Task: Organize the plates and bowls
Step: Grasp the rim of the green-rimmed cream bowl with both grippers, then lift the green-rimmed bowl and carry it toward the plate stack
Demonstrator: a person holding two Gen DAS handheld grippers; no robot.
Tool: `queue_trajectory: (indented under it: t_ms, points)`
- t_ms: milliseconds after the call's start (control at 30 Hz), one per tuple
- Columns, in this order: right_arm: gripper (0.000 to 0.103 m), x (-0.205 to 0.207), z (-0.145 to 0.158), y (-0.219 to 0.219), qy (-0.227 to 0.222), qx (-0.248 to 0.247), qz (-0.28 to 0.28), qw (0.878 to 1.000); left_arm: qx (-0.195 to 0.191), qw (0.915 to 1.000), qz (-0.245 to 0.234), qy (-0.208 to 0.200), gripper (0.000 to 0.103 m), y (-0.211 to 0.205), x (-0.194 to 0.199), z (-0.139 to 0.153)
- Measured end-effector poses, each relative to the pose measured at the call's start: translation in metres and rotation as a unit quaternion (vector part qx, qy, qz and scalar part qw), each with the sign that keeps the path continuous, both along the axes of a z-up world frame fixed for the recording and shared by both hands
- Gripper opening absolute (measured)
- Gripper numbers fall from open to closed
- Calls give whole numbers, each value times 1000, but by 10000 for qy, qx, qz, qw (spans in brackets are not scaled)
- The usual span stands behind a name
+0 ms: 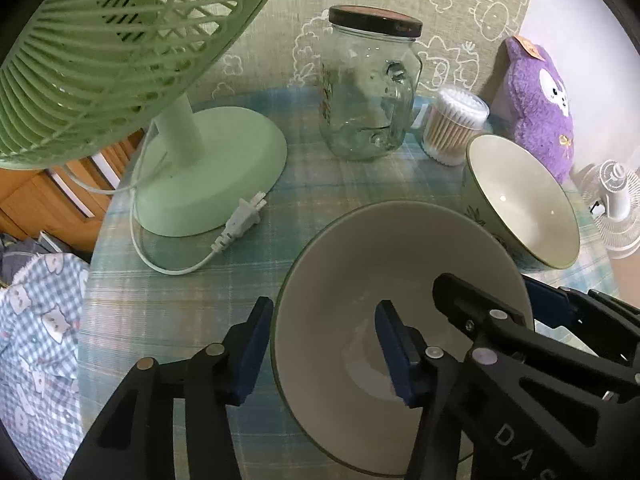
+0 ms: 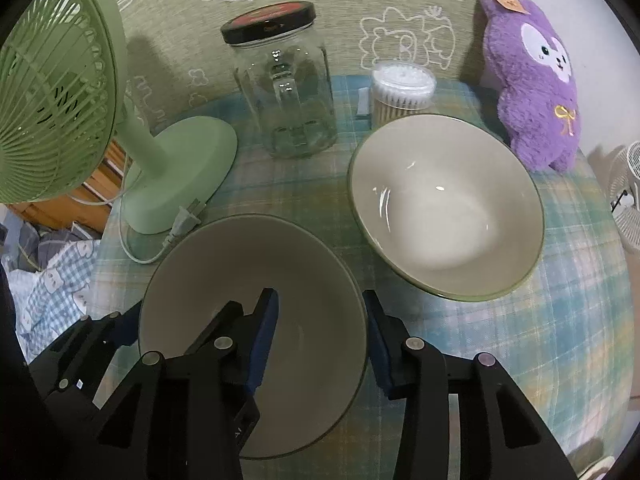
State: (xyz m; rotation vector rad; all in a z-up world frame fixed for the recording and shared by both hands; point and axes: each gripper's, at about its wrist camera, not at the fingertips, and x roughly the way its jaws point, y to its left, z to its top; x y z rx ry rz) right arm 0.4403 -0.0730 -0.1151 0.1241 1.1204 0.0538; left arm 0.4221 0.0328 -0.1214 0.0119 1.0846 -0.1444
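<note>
A cream bowl with a thin green rim (image 1: 360,264) (image 2: 240,264) sits nearest me on the checked tablecloth. My left gripper (image 1: 323,308) straddles its left rim, with one blue pad outside against the edge and the other inside, apart from the wall. My right gripper (image 2: 320,298) straddles the right rim the same way, its outer pad by the edge and its inner pad clear of the wall. Both stand open around the rim. A second, matching bowl (image 1: 520,200) (image 2: 444,208) stands further back to the right, free of both grippers.
A green desk fan (image 1: 208,168) (image 2: 176,168) stands at the left with its plug and cord (image 1: 240,224) by the near bowl. Behind are a lidded glass jar (image 1: 368,92) (image 2: 284,88), a tub of cotton swabs (image 2: 402,92) and a purple plush toy (image 2: 536,80). Checked cloth (image 1: 36,340) hangs off the left edge.
</note>
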Motion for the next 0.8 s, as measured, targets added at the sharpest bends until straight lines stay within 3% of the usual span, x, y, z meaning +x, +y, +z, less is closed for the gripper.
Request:
queue_trajectory:
  t_ms: [33,333,800]
  points:
    - [43,0,0,1,-15,-27,5,10000,6,10000,-2,38,43,-1,0,0]
    - [38,-2,3,0,-91,-134,-25,9999,-19,9999,109,84,42,-1,2,1]
    - [38,-26,43,0,-307,-125,37,9994,-9,9997,188,-121,42,-3,-22,44]
